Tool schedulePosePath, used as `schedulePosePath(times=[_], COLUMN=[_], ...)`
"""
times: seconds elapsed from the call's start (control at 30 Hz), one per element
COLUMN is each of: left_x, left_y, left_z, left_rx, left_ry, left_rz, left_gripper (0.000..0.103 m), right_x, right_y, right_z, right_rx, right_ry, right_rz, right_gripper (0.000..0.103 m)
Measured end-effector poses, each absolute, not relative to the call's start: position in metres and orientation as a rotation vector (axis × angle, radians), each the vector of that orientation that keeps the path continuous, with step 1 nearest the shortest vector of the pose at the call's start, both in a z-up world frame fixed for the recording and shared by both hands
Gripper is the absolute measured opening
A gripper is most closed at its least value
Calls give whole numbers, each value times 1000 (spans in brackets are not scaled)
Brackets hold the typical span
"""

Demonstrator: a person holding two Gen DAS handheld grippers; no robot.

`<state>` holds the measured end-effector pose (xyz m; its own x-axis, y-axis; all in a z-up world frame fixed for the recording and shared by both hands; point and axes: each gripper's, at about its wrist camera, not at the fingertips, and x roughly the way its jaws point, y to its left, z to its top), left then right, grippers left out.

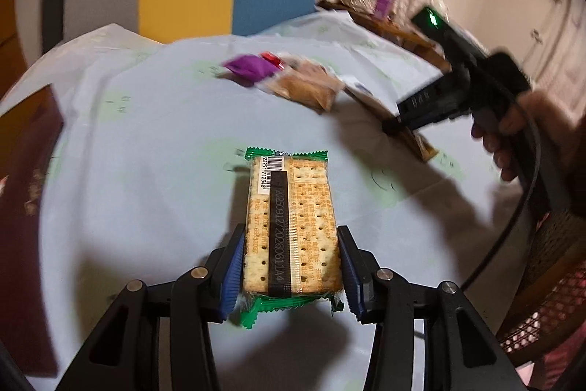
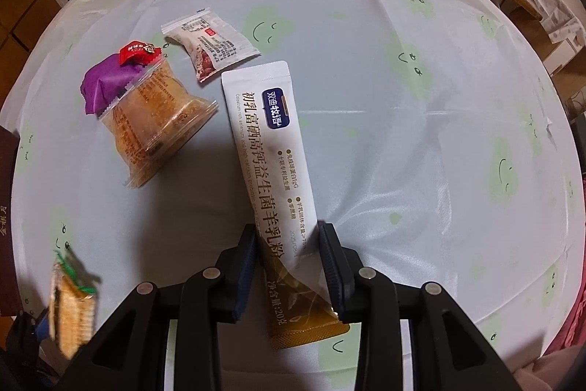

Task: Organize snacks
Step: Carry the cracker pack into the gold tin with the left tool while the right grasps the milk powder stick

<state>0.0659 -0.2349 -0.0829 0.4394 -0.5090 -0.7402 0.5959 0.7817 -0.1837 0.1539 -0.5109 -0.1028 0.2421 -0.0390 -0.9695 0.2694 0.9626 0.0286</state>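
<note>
In the left wrist view, the left gripper (image 1: pixel 291 266) sits at lower centre with its blue-padded jaws clamped on the long sides of a clear, green-ended packet of square crackers (image 1: pixel 291 226), which stands out above the pale blue tablecloth printed with green smiling clouds (image 1: pixel 146 171). At the right of that view a hand (image 1: pixel 512 134) carries the right gripper, blurred. In the right wrist view, the right gripper (image 2: pixel 289 266) at lower centre has its jaws closed on the lower part of a long white and gold powder sachet with Chinese print (image 2: pixel 273 163), which slants toward upper left. To the left of the sachet lie a clear-wrapped brown cake (image 2: pixel 157 120), a purple wrapped snack (image 2: pixel 106 87) with a small red wrapped sweet (image 2: pixel 137 54) on it, and a white printed packet (image 2: pixel 210 43) above.
</note>
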Motion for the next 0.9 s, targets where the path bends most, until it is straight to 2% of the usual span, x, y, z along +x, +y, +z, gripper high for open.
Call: schedulePosePath(times=[0.37,0.63,0.9], left_x=[106,154,194], left_y=[-113,-10,19], left_z=[-17,-25,-49], left_rx=[-186,-344,-379], left_ry=[832,904,1005], left_rz=[-500,-240,-175], left_gripper=[47,47,48], right_x=[150,146,146], right_y=[-497,-480,-477], right_z=[-99,-96,-96], right_rx=[105,62,51], right_ry=[1295,1287,1284], right_rz=[-224,-235,-240], right_gripper=[35,34,34])
